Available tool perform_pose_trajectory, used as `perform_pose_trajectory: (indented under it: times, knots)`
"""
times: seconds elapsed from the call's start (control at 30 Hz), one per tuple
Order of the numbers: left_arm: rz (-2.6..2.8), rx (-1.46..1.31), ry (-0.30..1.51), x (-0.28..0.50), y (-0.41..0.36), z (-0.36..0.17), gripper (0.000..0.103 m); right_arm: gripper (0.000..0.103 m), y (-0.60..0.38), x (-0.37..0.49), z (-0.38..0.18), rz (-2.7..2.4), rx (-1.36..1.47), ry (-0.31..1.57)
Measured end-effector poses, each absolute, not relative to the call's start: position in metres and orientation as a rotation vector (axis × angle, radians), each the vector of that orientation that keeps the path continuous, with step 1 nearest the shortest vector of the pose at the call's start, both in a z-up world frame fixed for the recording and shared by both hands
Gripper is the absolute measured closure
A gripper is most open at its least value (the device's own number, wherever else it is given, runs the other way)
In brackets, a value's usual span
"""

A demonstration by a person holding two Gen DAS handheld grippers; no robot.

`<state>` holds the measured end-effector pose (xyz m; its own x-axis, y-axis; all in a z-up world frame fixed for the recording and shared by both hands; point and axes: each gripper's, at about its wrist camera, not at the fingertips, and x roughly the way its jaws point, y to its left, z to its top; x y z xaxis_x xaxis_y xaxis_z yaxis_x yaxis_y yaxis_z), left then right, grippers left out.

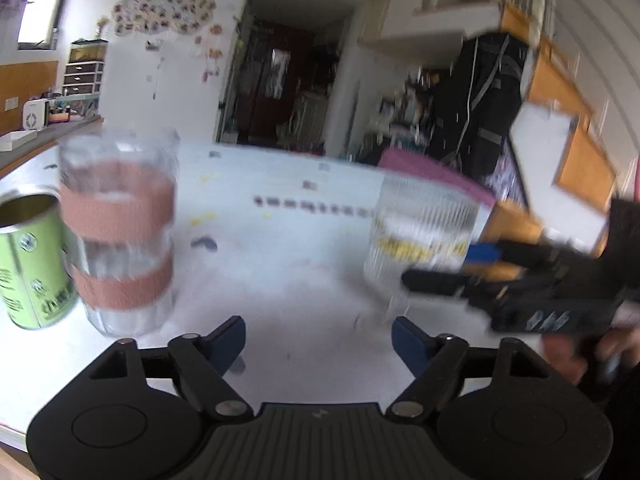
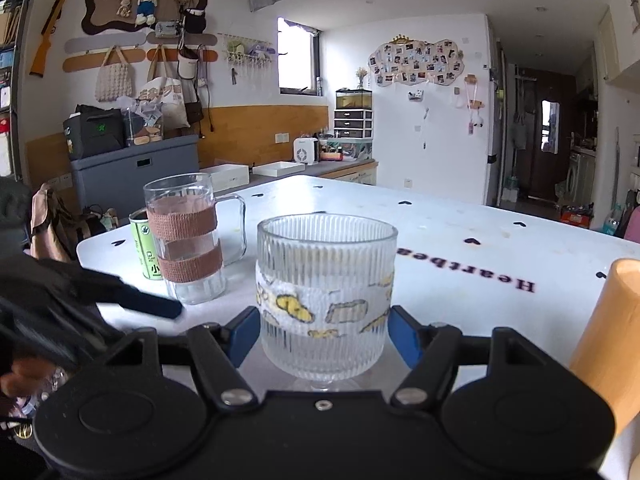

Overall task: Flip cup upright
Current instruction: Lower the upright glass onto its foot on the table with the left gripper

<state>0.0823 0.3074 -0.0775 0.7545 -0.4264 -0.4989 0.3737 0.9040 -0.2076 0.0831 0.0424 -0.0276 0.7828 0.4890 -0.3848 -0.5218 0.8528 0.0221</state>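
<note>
A ribbed glass cup (image 2: 326, 296) with a white band of yellow pictures stands upright, mouth up, on the white table (image 2: 460, 280). My right gripper (image 2: 325, 334) holds it low down, a blue pad pressed against each side. In the blurred left wrist view the same cup (image 1: 420, 240) is at the right, with the right gripper (image 1: 460, 270) around it and a hand behind. My left gripper (image 1: 318, 338) hovers over bare table to the cup's left, open and with nothing between its fingers.
A glass mug (image 2: 188, 240) with two brown bands stands upright to the cup's left, also in the left wrist view (image 1: 120, 236). A green can (image 1: 32, 264) sits beside the mug. A tan wooden cylinder (image 2: 604, 340) rises at the right edge.
</note>
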Motion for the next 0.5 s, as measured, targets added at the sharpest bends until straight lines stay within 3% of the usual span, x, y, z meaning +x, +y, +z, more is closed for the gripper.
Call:
perform_pose_trajectory:
  times: [0.1,0.23,0.5]
  knots:
    - [-0.465,-0.021,0.609,0.093,0.285,-0.096,0.028,0.032,0.044,0.082,-0.028,0.553,-0.107,0.390]
    - [-0.472,0.178,0.530,0.088,0.252,-0.108,0.028,0.032,0.044,0.082,-0.028,0.565,-0.120,0.394]
    - [-0.473,0.166,0.523,0.110,0.245,-0.112,0.023,0.033,0.048,0.094,-0.032,0.554,-0.156,0.391]
